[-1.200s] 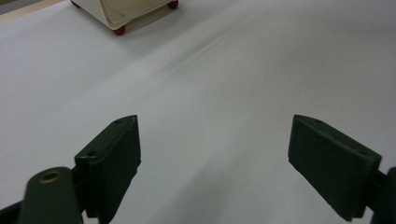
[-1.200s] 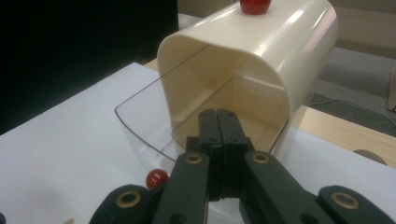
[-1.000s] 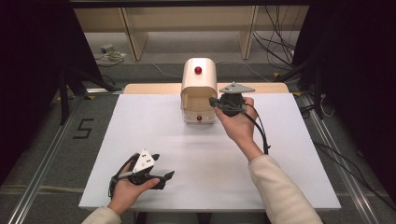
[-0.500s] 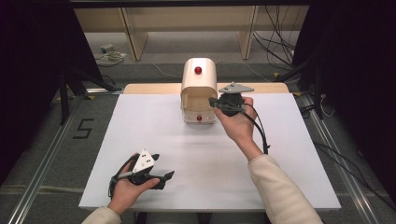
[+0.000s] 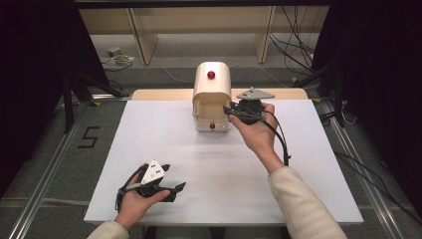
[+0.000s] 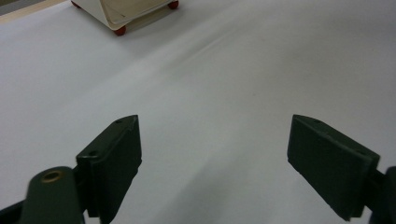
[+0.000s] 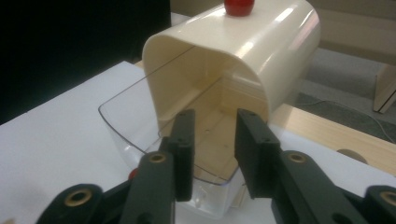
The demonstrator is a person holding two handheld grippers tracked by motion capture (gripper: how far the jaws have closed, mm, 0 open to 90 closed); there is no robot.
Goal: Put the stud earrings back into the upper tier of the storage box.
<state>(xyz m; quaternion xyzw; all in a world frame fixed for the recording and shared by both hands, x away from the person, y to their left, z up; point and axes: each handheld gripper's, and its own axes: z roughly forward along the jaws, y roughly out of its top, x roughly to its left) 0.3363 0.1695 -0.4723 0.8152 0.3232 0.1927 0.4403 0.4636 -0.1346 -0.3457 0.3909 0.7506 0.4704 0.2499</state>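
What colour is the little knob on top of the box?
Red; the knob on the cream box shows best in the high view.

Both grippers are black, each with a grey three-cornered plate and a black cable; the right gripper (image 5: 230, 110), near the cream box (image 5: 211, 89), meets a cream sleeve (image 5: 303, 209).

Left hand (image 5: 134, 199): low at the lower left of the high view, my forearm coming in from the bottom edge.
Left gripper (image 5: 174, 189): I hold it lying low, its tips toward the frame's right; in its own view the jaws stand wide apart with nothing between them.
Right arm: my sleeve rises from the bottom right, forearm slanting up toward the centre.
Right hand (image 5: 256, 132): raised, just right of centre.
Right gripper (image 7: 212, 149): pointing left in the high view; my jaws have just been opening, a narrow gap now, pads pressing on nothing.
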